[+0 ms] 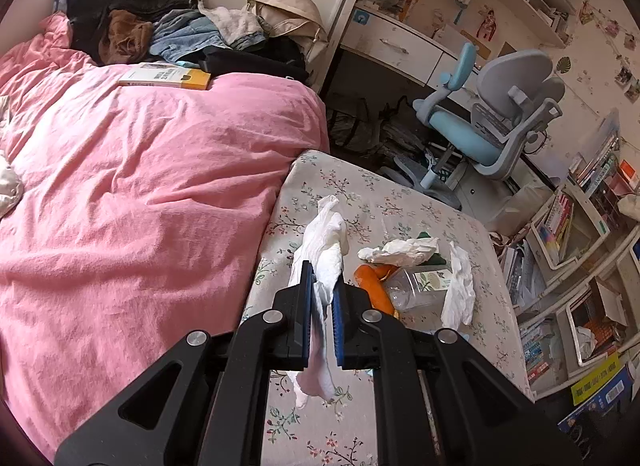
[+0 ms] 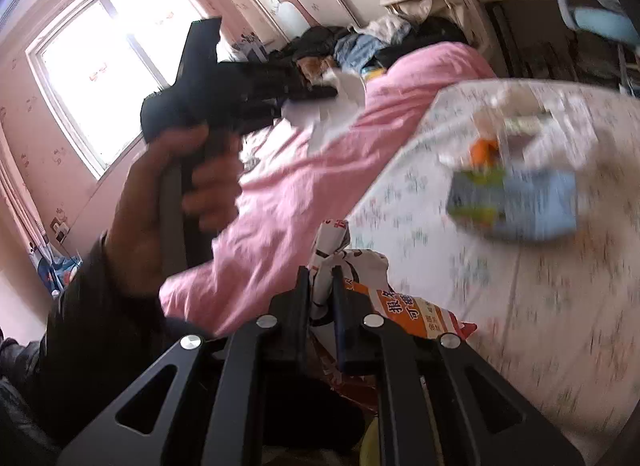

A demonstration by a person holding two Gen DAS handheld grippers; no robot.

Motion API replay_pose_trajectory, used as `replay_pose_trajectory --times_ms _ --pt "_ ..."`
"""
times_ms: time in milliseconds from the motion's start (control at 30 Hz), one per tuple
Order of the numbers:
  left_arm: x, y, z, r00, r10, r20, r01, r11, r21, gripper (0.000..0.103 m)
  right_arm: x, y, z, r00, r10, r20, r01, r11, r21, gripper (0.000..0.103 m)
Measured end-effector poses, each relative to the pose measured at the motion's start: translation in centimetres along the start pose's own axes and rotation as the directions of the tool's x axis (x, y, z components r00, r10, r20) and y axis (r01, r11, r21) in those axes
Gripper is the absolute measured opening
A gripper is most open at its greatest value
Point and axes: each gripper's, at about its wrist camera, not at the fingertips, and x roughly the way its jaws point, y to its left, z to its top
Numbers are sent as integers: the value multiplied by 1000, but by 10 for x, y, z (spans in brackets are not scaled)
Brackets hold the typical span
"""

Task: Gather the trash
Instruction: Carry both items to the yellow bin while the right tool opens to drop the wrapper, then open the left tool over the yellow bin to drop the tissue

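1. Left gripper (image 1: 323,298): jaws pinched on a white tissue (image 1: 324,250), which is crumpled and long, one end rising beyond the tips, the other trailing below the pads. Held clear above the floral sheet (image 1: 400,201).
2. Right gripper (image 2: 322,286): jaws pinching the gathered neck of a printed snack bag (image 2: 400,306) in orange and white, which hangs below to the right. The right wrist view is blurred.
3. Left hand (image 2: 176,201): seen in the right wrist view, wrapped around the left tool's handle, to the left of the bag.
4. Trash remaining on the floral sheet, right of the left gripper: a second crumpled tissue (image 1: 400,252), a third tissue (image 1: 460,286), an orange item (image 1: 376,286), a clear plastic cup (image 1: 420,286) lying on its side, and a blue-green carton (image 2: 512,201).
5. Pink duvet (image 1: 140,169): far left, no trash visible on it.
6. Handling advice, as judgement: bring the held tissue over the bag's mouth before releasing; the trailing end may snag on the pads, so spread the jaws fully. The bag's opening looks pinched shut, so it probably needs regripping at one edge.
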Motion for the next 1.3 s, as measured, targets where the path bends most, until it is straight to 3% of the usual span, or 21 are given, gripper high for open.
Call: replay_pose_trajectory --times_ms 400,800,967,1033,1167,1300 --pt "-18 -14 -31 1000 -9 -14 10 998 63 8 0 -9 -73 986 -67 -151 79 994 70 15" --pt "-38 -32 -83 998 -31 -49 35 995 89 8 -1 -16 -105 971 -106 -215 127 988 84 15" --pt "-48 -45 -117 995 -48 -90 59 991 122 8 7 -34 -117 947 -159 -280 203 970 135 28" --pt "-50 -53 -136 992 -49 -118 66 987 146 8 4 -48 -119 937 -188 -295 250 950 189 46" --pt "-54 -65 -175 982 -54 -183 87 981 175 8 -22 -56 -106 942 -280 -187 318 922 220 46" --pt "-47 -83 -224 951 -59 -305 126 971 205 8 -61 -46 -89 900 -437 3 430 887 170 59"
